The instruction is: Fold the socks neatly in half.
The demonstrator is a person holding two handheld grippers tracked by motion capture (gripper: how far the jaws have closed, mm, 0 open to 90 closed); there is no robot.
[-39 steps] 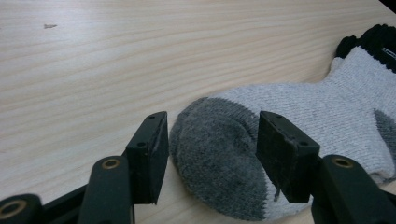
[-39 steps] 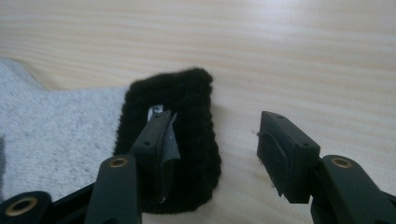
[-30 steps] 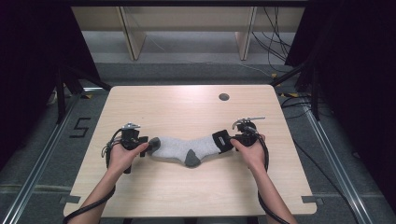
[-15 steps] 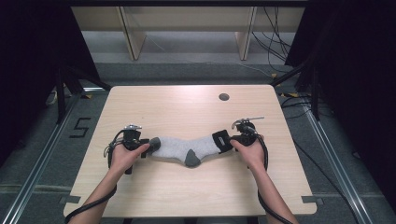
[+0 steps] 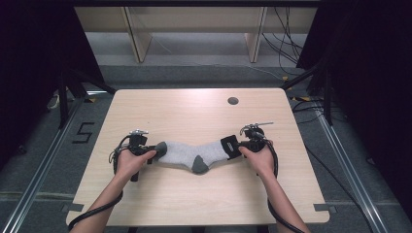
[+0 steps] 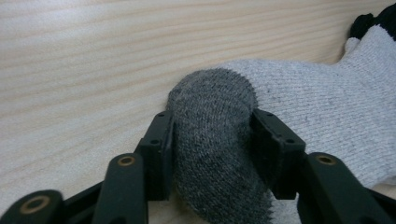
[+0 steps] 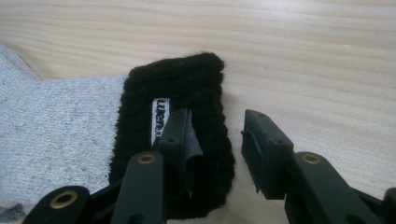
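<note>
A grey sock [image 5: 194,154] with a dark grey toe [image 6: 210,93], a dark heel and a black cuff [image 7: 173,84] lies stretched across the table's near half. My left gripper [image 5: 145,149] is at the toe end. In the left gripper view its jaws [image 6: 210,121] have just been closing and their pads now squeeze the bunched toe from both sides. My right gripper [image 5: 239,145] is at the cuff end. Its jaws [image 7: 215,116] have also just been closing, but one finger rests over the cuff and the other stands apart over bare wood, with the cuff's edge between them.
The light wooden table [image 5: 194,111] has a small round hole [image 5: 232,101] at the back right. Its near edge runs just in front of the person's forearms. Dark floor, rails and cables surround it, and shelving legs stand beyond the far edge.
In the high view the left hand has shifted slightly at the toe. The sock and the right hand keep their places.
</note>
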